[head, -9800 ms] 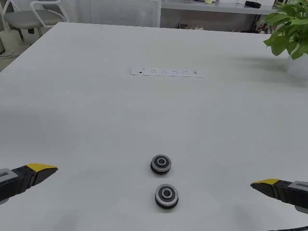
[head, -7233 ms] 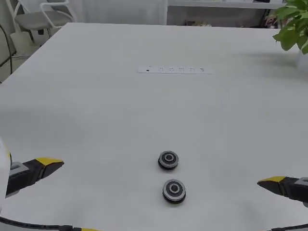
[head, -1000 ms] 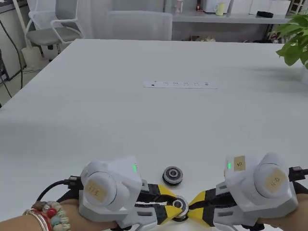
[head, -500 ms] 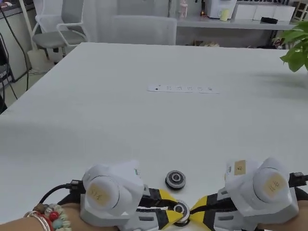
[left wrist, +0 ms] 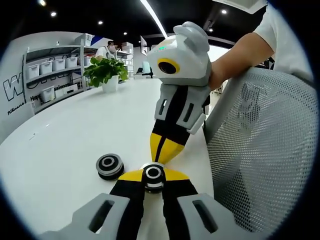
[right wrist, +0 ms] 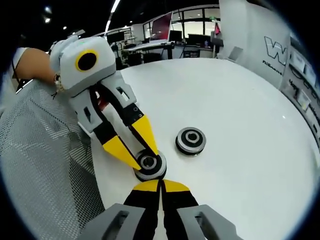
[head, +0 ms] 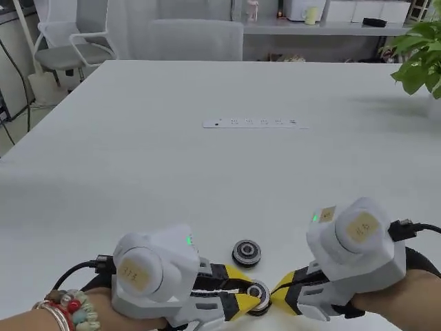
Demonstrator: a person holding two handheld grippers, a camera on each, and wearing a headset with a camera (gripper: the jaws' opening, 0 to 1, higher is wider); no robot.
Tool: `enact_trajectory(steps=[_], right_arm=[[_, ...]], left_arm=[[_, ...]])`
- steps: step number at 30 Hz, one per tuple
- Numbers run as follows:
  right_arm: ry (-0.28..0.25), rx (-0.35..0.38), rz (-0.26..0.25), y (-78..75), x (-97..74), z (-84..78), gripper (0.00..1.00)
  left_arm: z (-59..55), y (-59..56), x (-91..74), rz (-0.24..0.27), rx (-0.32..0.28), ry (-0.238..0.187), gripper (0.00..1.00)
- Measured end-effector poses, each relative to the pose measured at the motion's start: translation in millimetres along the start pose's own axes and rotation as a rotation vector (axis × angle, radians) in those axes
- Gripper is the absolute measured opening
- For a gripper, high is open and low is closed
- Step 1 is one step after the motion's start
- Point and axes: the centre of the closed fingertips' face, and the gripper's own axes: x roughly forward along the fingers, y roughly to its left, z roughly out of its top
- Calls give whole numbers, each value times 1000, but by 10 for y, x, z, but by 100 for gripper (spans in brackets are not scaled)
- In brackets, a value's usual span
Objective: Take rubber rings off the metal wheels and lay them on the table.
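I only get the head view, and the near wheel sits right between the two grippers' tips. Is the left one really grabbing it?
Observer: Yes. In the left gripper view, the left gripper has one yellow tip on each side of the near wheel, closed on it.
Operator: Is the right one open?
Observer: No. The right gripper view shows the right gripper with its jaws together, tips at the wheel's rim. I cannot tell whether they nip anything.
Operator: What's next to my hands?
Observer: A grey mesh chair back stands close beside the table edge, right by the grippers.
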Motion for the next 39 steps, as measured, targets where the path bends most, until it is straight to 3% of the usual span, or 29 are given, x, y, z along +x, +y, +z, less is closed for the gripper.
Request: enact_trajectory(steps=[3,6,12,13,14,16,19,21,25,27,29,34,39], right_arm=[[11,16,-22,-21,12,7,0],[3,150,-1,-36,10,0,0],[20,129,-8,-33,10,0,0],[31,229,-18,-30,7,-15,0],[38,261,3,-34,6,-15,0],[25,400,37,-54,13,-4,0],[43,460,72,-48,-17,-35,0],[54,477,58,-55,-18,-46,0],[73,438,50,-38,-11,-35,0],[96,471,34,-49,-9,-43,0],[104,449,20,-37,-8,-39,0],[136,290,-23,-33,-8,-38,0],[127,302,-30,-38,-11,-45,0]], left_arm=[[-5,16,-6,1,2,0,8],[-9,23,-10,1,-1,-3,8],[-8,24,-9,4,-3,-6,8],[-9,24,-9,5,-2,-6,8],[-8,24,-8,6,-2,-7,8],[-8,26,-8,8,-2,-10,8],[-4,19,-1,6,-13,-16,8],[2,4,9,5,-13,-21,8],[1,6,9,3,-13,-23,8],[0,10,10,1,-16,-27,8],[0,10,8,0,-21,-27,8],[-4,12,6,-12,-19,-24,8],[-3,7,4,-11,-13,-19,8]])
